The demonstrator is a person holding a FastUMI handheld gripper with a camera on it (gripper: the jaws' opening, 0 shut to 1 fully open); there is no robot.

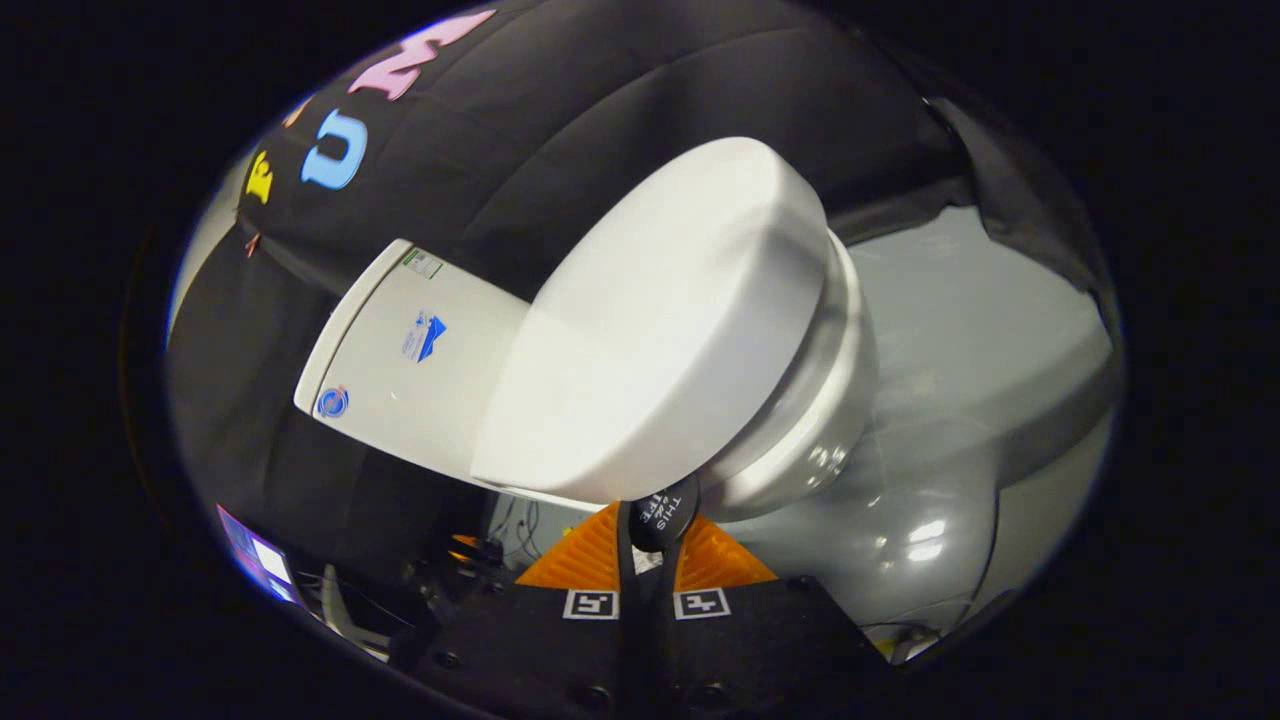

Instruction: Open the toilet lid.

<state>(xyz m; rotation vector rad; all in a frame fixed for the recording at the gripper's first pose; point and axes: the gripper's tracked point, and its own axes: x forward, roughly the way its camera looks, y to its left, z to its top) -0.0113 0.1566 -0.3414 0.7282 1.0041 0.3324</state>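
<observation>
The white toilet lid (650,320) appears tilted and lies over the bowl (820,440), with the white tank (400,350) behind it. A small black tab (665,512) hangs at the lid's near edge. My gripper (648,550) is right under that edge. Its fingers are drawn close together with the tab and its thin black strap pinched between them. I cannot tell whether the lid has lifted off the bowl's rim.
A grey floor (980,330) spreads beyond the bowl, and the glossy grey pedestal (900,530) stands beside the fingers. The black cloth wall rises behind the tank. Cables and a lit screen (262,558) sit low beside the tank.
</observation>
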